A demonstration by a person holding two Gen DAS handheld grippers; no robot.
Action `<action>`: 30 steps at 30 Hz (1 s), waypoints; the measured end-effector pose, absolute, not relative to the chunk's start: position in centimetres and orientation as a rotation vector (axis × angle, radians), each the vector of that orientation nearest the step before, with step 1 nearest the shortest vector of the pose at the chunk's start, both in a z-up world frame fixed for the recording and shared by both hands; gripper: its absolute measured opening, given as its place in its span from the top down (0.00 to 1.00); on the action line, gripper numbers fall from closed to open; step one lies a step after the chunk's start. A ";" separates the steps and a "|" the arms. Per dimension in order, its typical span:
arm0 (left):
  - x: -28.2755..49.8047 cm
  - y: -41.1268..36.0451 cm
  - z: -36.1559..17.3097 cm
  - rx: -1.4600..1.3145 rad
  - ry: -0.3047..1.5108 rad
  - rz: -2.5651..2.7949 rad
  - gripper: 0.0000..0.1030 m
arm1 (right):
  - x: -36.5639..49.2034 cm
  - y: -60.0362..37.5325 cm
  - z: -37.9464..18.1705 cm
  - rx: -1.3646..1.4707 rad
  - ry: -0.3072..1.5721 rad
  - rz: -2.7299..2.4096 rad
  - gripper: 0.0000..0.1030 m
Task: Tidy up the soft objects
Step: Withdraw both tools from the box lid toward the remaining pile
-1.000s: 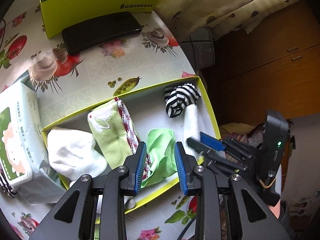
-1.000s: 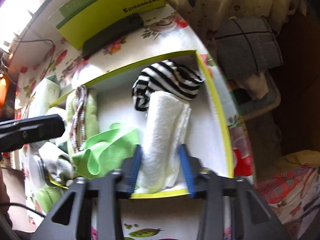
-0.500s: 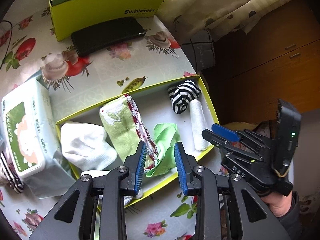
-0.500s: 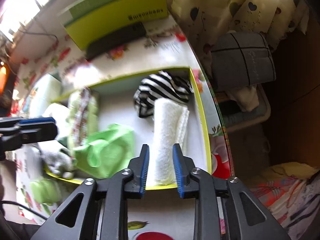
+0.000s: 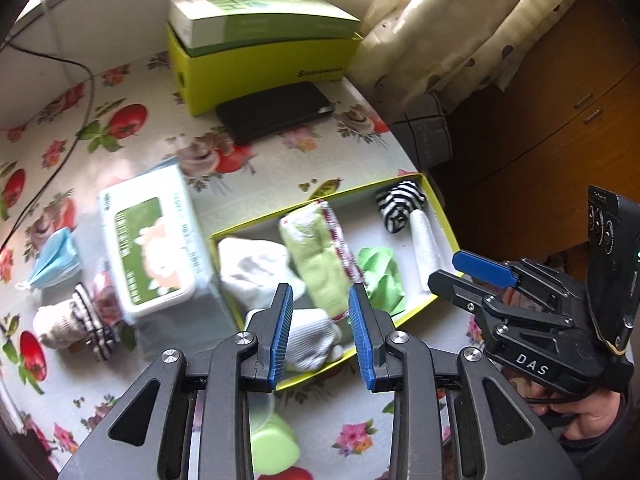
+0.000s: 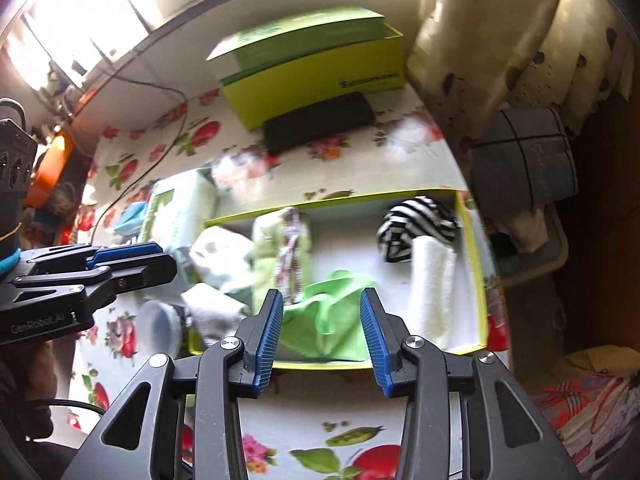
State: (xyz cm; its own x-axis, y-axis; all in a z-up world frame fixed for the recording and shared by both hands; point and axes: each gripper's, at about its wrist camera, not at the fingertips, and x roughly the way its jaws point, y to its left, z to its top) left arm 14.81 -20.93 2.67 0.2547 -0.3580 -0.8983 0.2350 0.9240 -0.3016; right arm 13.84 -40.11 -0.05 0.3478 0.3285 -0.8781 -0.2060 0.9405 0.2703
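A shallow yellow-green box [image 5: 320, 197] [image 6: 332, 200] holds soft items. At its right end lie a black-and-white striped sock [image 5: 400, 206] [image 6: 416, 224] and a rolled white towel [image 5: 426, 244] [image 6: 432, 284]. A green cloth [image 5: 380, 276] [image 6: 328, 320], a green towel with red trim [image 5: 316, 256] and a white cloth [image 5: 252, 268] fill the rest. My left gripper [image 5: 319, 292] [image 6: 166, 260] hovers open above the box's near edge, holding nothing. My right gripper [image 6: 321, 296] [image 5: 444, 270] is above the green cloth, its jaws opening, nothing between them.
Left of the box lie a wet-wipes pack [image 5: 148, 240], a blue face mask [image 5: 56, 260] and a striped-cuff sock [image 5: 68, 324]. A yellow-green carton [image 5: 260, 52] and a black flat case [image 5: 276, 112] sit at the back. The table drops off on the right beside a grey cushion [image 6: 524, 156].
The right gripper let go of the rolled white towel, rose and widened its jaws. The left gripper also lifted and pulled back from the box, its jaws unchanged.
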 end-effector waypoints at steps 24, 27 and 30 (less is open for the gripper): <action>9.0 -10.8 3.4 -0.202 1.185 -0.198 0.71 | 10.9 -29.3 2.1 -0.022 1.186 0.558 0.56; 8.6 -9.8 3.1 -0.216 1.192 -0.184 0.71 | 10.7 -28.5 2.1 -0.034 1.191 0.572 0.55; 8.3 -9.0 2.8 -0.232 1.201 -0.170 0.71 | 10.4 -27.7 2.0 -0.046 1.201 0.585 0.55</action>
State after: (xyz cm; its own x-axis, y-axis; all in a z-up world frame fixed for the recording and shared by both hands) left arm 8.26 -8.97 2.79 0.3536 -0.2526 -0.9007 0.0074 0.9636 -0.2673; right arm 10.45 -27.73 1.97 0.2332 0.4021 -0.8854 -0.4492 0.8521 0.2686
